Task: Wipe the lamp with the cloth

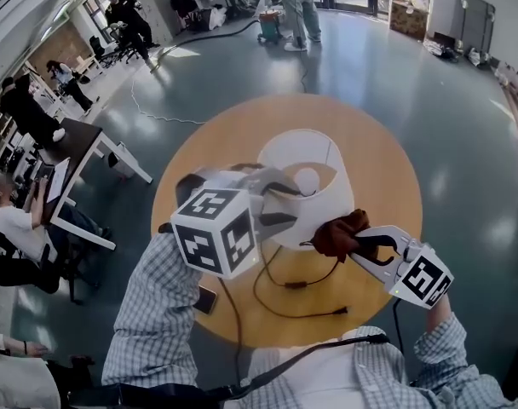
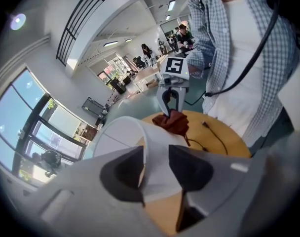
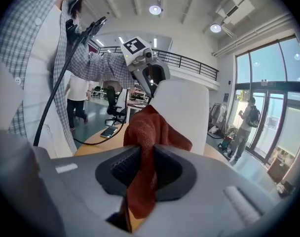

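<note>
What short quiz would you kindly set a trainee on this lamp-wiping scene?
1. True or false: no gripper holds the cloth.
2. What stands between the jaws of the left gripper? A nothing; B the wall of the lampshade; C the cloth.
3. What shape is the top of the table?
Key: 1 false, the right gripper is shut on it; 2 B; 3 round.

Count - 1 lamp (image 1: 306,186), 1 rust-red cloth (image 1: 340,233), 2 tools: left tool (image 1: 284,203) and right tool (image 1: 359,245). 1 round wooden surface (image 1: 199,173), w/ 1 black cable (image 1: 280,296) and 1 phone (image 1: 205,300) on it. Bkgd - at least 5 people (image 1: 297,7).
</note>
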A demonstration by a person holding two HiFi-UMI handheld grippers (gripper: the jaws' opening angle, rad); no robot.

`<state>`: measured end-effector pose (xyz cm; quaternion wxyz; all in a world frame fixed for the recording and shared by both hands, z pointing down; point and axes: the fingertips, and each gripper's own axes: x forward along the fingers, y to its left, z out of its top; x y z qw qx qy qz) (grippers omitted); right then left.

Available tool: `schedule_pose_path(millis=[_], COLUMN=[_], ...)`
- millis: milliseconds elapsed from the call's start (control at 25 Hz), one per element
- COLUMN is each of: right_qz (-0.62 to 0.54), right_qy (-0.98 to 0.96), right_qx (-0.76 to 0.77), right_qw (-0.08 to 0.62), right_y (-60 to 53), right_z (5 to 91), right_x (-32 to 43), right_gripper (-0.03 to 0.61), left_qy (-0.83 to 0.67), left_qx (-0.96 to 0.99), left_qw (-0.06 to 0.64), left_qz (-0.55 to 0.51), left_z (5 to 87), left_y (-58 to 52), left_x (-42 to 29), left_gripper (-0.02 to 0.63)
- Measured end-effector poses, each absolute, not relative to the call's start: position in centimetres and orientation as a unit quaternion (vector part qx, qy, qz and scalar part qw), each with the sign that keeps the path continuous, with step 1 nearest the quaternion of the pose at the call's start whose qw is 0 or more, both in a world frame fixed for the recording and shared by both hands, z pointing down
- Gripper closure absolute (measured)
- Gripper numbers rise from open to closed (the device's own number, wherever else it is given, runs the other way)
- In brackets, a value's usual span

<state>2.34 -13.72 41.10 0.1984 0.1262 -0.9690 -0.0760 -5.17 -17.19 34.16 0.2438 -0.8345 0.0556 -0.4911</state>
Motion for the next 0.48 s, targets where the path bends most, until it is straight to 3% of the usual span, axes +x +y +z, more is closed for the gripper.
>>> schedule_pose_path(millis=[280, 480], right_qz=[-0.005, 0.078], right_qy=[-0.959, -0.920], right_qx=[0.267, 0.376], right_qw=[0.098, 0.074], right_y=[-19.7, -23.3], right_z=[38.0, 40.2], right_x=[6.2, 10.7], right_gripper=[0.502, 0.502], left_qy=[0.090, 0.105], left_qx=[-0.852, -0.861], left_qw=[0.225, 0.216], left_qz=[-0.463, -0.449], left_z=[33.1, 32.9], left_y=[-19.3, -20.7], left_x=[-6.4, -6.3], left_gripper=[0.483, 0.482])
